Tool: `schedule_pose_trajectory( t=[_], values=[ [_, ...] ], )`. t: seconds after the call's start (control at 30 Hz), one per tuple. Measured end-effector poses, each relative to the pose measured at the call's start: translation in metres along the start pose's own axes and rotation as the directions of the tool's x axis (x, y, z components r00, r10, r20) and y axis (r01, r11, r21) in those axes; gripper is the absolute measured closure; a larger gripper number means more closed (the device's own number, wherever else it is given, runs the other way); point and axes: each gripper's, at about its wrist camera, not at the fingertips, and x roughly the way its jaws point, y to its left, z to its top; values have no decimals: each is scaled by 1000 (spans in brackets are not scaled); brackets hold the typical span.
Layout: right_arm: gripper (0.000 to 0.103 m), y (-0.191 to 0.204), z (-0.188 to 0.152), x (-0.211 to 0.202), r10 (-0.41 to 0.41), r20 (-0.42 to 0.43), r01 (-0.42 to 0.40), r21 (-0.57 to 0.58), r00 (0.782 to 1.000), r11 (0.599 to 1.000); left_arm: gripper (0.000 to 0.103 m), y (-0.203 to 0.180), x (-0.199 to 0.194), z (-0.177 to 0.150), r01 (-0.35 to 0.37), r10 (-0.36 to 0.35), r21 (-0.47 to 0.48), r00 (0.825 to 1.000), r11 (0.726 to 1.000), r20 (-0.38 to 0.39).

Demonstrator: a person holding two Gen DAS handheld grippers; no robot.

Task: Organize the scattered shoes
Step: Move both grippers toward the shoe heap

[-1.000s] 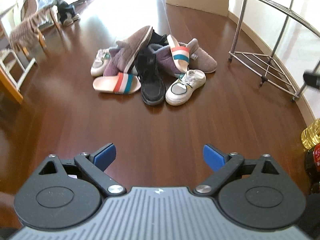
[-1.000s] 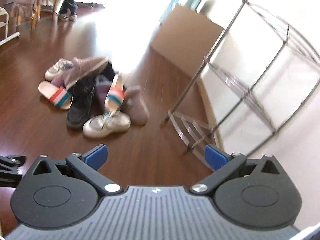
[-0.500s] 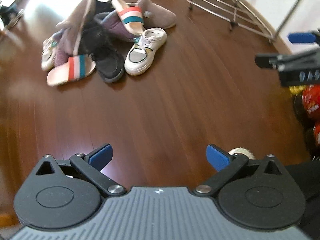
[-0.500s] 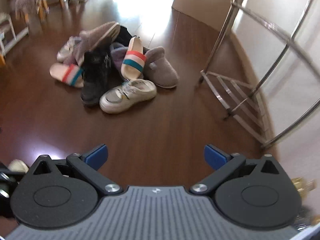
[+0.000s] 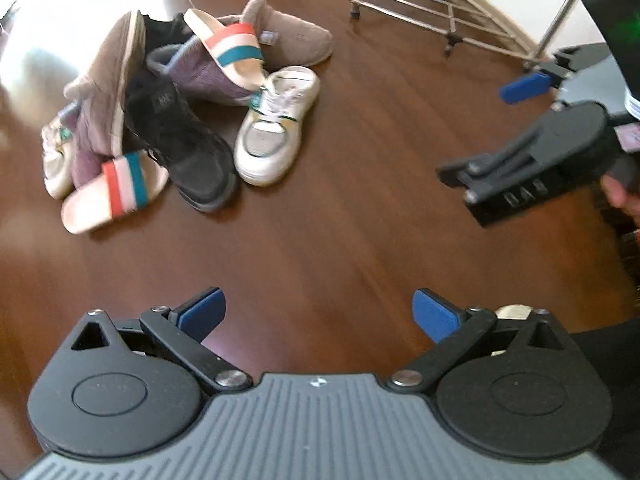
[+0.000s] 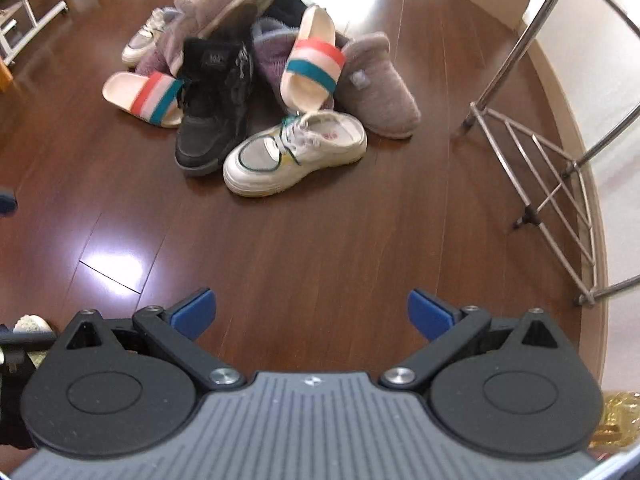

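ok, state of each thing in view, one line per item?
left tongs: open, empty, above bare floor
right tongs: open, empty, short of the pile
white sneaker: upright on floor at near edge of pile
black shoe: upright, against the sneaker
striped slide: tilted, propped on the purple slipper
second striped slide: flat on floor
grey slipper: upright on floor
metal rack: standing, no shoes on it
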Motion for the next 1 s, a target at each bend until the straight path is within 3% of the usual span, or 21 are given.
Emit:
schedule_pose_trajectory(
  t=[0.07, 0.23, 0.4, 0.47, 0.57, 0.7, 0.77, 0.9, 1.0],
  values=[
    [2, 0, -2, 8, -19, -13, 19, 13, 1000, 1000, 2, 8, 11, 12, 8, -8, 9, 1000, 1000, -4],
    [2, -11, 1, 8, -77, 12, 76, 100, 997, 992, 2, 17, 24, 23, -71, 71, 12, 997, 997, -6],
    [1, -17, 12, -7, -144, 110, 119, 205, 983, 971, 2, 28, 13, -4, -52, 49, -28, 994, 998, -94],
    [1, -7, 15, -4, -112, 103, 89, 205, 988, 975, 2, 38, 5, -19, -87, 86, -7, 992, 996, -90],
    [2, 21, 21, 11, -17, 40, 13, 122, 999, 992, 2, 64, 7, -36, -136, 137, 9, 990, 991, -37],
    [2, 50, 41, 38, 18, -25, -18, 5, 1000, 1000, 2, 97, 43, -32, -52, 48, -69, 998, 996, -49],
    [2, 57, 61, 57, 30, -57, -32, -33, 998, 999, 2, 115, 62, -29, -44, 41, -125, 999, 991, -25],
    [4, 83, 123, 98, 66, -108, -86, -187, 992, 979, 2, 153, 102, -34, -66, 79, -192, 995, 979, 60],
    [12, 115, 177, 124, 103, -124, -138, -319, 987, 938, 2, 172, 119, -35, -99, 121, -203, 988, 974, 96]
  ],
)
